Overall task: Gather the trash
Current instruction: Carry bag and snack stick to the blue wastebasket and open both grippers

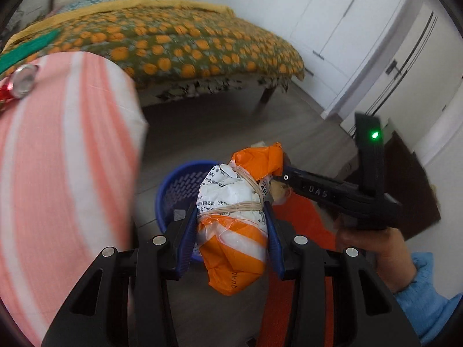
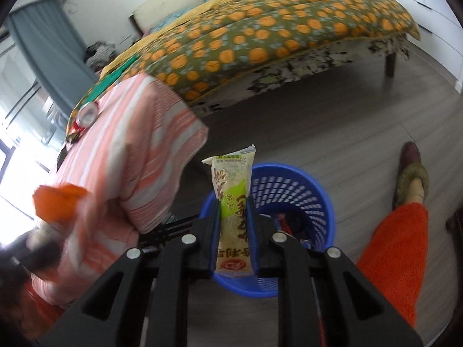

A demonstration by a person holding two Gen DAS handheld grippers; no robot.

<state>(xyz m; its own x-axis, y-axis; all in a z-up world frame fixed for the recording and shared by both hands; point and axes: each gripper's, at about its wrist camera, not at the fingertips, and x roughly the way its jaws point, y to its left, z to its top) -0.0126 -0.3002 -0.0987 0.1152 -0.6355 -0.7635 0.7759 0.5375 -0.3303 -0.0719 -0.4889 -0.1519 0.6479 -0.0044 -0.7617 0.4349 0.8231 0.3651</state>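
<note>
We stood in a bedroom with a grey wood floor, a bed (image 2: 260, 37) under an orange-spotted quilt behind, and at the left a worktop draped in a pink-striped cloth (image 1: 66, 173) with a drink can (image 1: 24, 80) lying on it. Our left tool (image 1: 231, 217) was pinching a crumpled bundle (image 1: 234, 219) of orange and white plastic tied round with string; it looked light and squashy, and we judged the tied waist the surest place to hold it, since loose film would slip. Below it on the floor stood the blue basket (image 2: 292, 190), some rubbish already inside. Our right tool (image 2: 234, 225) was pressed together on a snack packet (image 2: 233, 208), held upright over the basket by its lower half; we judged it thin, light, slick and easily creased.
</note>
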